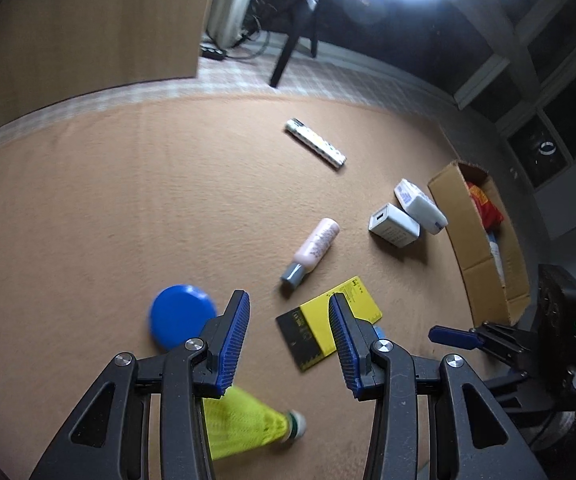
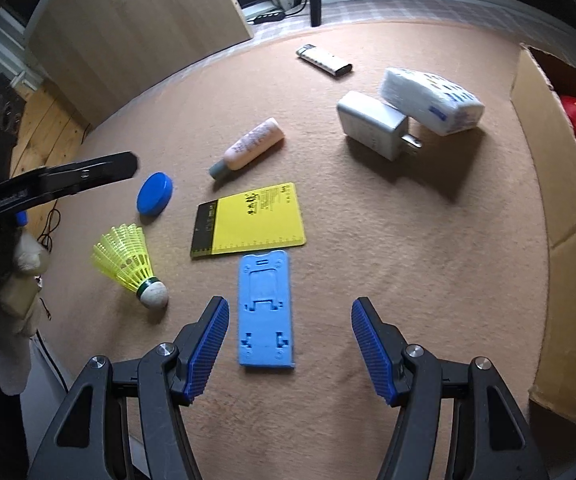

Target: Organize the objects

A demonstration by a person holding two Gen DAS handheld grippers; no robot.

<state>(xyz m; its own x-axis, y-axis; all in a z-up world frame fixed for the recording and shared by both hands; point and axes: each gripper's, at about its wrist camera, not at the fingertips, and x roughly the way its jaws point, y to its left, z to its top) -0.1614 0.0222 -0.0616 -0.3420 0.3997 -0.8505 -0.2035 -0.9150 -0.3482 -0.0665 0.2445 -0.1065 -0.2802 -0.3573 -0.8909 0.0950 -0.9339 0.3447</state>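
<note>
Surface: tan felt mat (image 2: pixel 408 280), items scattered across it.
Shuttlecock (image 2: pixel 127 264): neon-yellow mesh skirt, green band, grey-white cork tip; lying on its side left of the notepad; in the left wrist view low between the left arms, under the left pad.
Blue lid (image 2: pixel 154 193): round, flat, glossy; just beyond the shuttlecock, apart from it.
Notepad (image 2: pixel 249 220): yellow cover, black spine strip, ruler marks along edges; printed text too small to read.
Phone stand (image 2: pixel 265 310): light-blue plastic plate with cut-out slots, folded flat; far end just short of the notepad's near edge.
Bottle (image 2: pixel 247 148): pale pink, grey cap, lying down; label print illegible.
Charger (image 2: pixel 372 126): white block, prongs toward the tissue pack (image 2: pixel 432 100) touching it.
Lighter (image 2: pixel 324 60): white, farthest out.
Cardboard box (image 2: pixel 544 184): right edge of mat, red packet inside.
Left gripper (image 1: pixel 288 340): released, nothing between pads; notepad corner beyond the gap.
Right gripper (image 2: pixel 290 346): spread wide, empty; phone stand lying between the pads, nearer the left one, untouched.
</note>
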